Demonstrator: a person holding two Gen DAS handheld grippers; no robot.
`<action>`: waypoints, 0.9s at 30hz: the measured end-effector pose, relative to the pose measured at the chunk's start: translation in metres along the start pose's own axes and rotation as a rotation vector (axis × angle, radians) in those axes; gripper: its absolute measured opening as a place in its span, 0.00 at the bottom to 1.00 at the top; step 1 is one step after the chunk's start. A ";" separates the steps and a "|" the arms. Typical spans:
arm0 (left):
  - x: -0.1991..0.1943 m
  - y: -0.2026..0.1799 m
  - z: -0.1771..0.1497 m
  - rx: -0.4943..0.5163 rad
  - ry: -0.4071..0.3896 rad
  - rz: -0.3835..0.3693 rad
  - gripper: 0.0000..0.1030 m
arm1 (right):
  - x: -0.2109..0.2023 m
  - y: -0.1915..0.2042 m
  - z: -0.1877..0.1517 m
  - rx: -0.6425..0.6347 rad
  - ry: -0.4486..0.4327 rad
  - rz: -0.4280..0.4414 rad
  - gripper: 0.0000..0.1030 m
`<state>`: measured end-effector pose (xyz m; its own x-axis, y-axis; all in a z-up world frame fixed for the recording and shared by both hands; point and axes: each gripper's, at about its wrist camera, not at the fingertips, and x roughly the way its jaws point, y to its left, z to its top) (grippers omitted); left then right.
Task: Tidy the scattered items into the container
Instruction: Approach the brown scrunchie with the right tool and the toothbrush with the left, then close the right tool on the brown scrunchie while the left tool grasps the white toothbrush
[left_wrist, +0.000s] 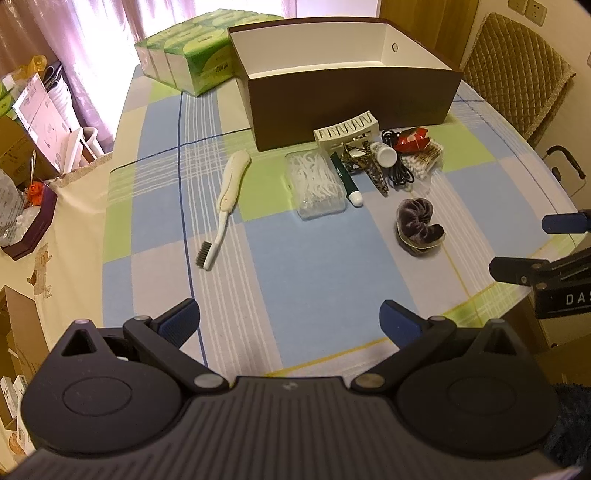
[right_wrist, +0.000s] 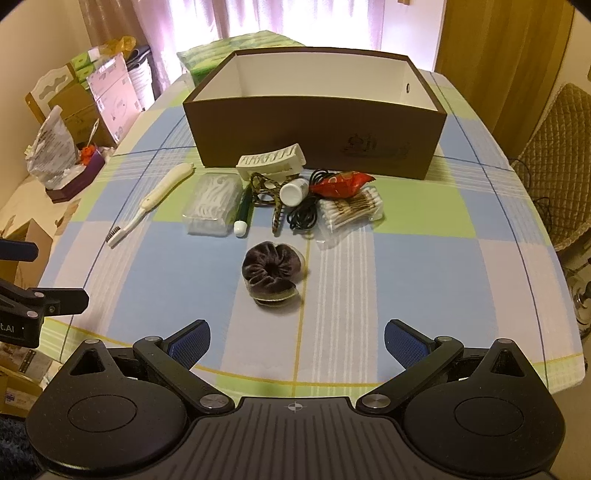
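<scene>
Both tools (left_wrist: 290, 319) (right_wrist: 297, 339) gape, released; brown box (right_wrist: 314, 147) floor hidden behind its wall.

Left gripper (left_wrist: 290, 321) held level and low, jaws spread wide, blue pads (left_wrist: 181, 320) bare, nothing between; right gripper (right_wrist: 297, 341) alongside to its right, likewise gaping, blue pads (right_wrist: 406, 341) bare, nothing gripped, each seen side-on at the edge of the other's view.
</scene>
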<state>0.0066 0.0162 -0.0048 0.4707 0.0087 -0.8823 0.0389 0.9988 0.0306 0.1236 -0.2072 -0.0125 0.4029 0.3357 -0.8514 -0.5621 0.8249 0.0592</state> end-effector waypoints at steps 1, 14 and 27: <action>0.001 0.001 0.000 -0.002 0.002 0.000 0.99 | 0.001 0.000 0.001 -0.002 0.000 0.002 1.00; 0.013 0.013 0.009 -0.028 0.009 -0.002 0.99 | 0.019 -0.001 0.016 0.004 0.023 0.041 1.00; 0.037 0.034 0.024 -0.056 0.039 -0.014 0.99 | 0.056 -0.013 0.030 0.042 0.068 0.081 1.00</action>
<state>0.0460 0.0489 -0.0253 0.4360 -0.0041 -0.8999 -0.0047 1.0000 -0.0068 0.1747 -0.1855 -0.0450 0.3064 0.3716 -0.8764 -0.5599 0.8149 0.1498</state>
